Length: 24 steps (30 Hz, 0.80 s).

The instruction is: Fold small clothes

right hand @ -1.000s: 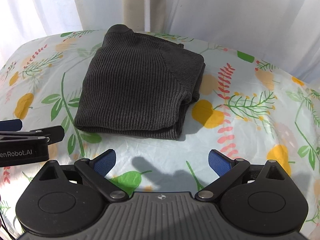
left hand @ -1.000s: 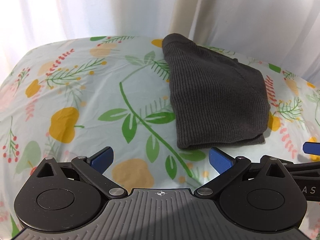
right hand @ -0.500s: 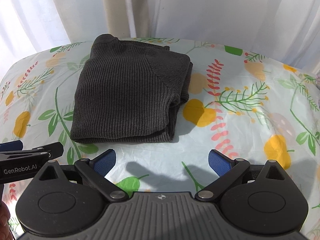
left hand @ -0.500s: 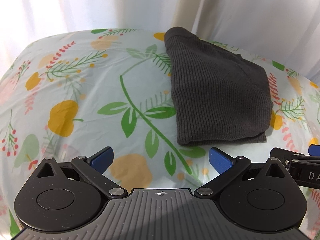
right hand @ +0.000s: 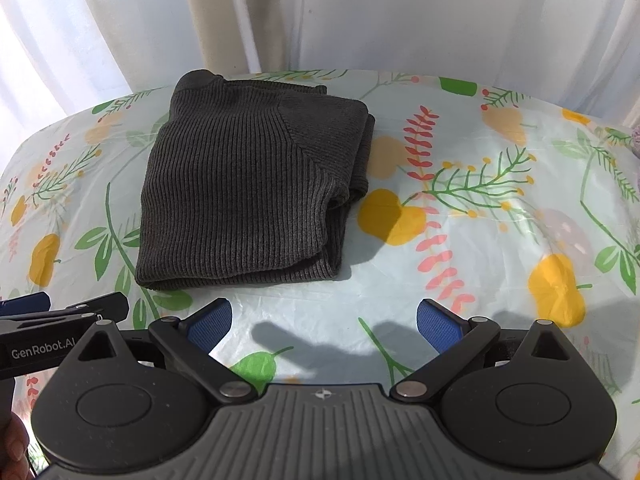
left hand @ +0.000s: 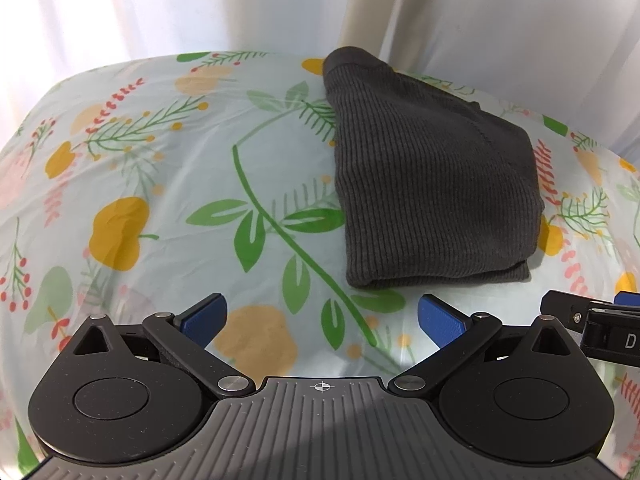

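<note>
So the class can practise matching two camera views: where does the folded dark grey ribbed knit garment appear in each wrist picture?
Left wrist view: the folded dark grey ribbed knit garment lies right of centre, beyond the right blue finger pad.
Right wrist view: the garment lies left of centre.
Shared landmark: the floral tablecloth under it; the long green stem runs along the garment's left edge.

Both tools were matte black. The left gripper (left hand: 320, 320) had two round housings, silver pivot screws, a ribbed grey centre plate with a small crosshair mark, and blue textured pads (left hand: 202, 318). The right gripper (right hand: 324, 320) matched it. White "GenRobot.AI" lettering ran along one side.
</note>
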Tool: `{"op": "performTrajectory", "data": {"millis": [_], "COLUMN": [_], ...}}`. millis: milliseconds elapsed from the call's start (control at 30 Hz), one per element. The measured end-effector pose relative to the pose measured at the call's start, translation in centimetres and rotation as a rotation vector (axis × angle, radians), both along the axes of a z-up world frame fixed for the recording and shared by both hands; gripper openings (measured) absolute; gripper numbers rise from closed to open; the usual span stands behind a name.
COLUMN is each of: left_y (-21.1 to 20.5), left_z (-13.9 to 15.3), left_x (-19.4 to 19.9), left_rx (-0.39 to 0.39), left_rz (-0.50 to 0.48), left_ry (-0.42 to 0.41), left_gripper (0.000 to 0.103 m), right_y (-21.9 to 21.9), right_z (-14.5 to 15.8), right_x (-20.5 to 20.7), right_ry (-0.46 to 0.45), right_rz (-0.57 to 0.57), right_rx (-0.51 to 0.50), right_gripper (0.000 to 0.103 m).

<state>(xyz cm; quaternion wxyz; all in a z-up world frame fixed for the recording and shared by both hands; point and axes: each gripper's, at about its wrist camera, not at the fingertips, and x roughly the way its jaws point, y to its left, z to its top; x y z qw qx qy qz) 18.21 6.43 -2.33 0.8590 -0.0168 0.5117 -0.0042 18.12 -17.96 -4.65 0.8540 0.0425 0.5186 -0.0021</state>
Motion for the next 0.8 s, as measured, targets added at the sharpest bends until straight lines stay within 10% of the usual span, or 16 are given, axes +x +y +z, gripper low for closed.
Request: {"op": "performTrajectory", "data": {"millis": [800], "left_y": [-0.4], "left_z": [-1.0], "left_x": [1.2], "left_rx": [0.013], "left_rz": [-0.002], "left_ry": [0.03], "left_gripper": [0.103], "right_y": [-0.8], "right_z": [-0.7], "right_x": [1.0], "right_ry": [0.02], "right_rz": [-0.022], "right_rx": [0.001], "right_gripper": [0.099]}}
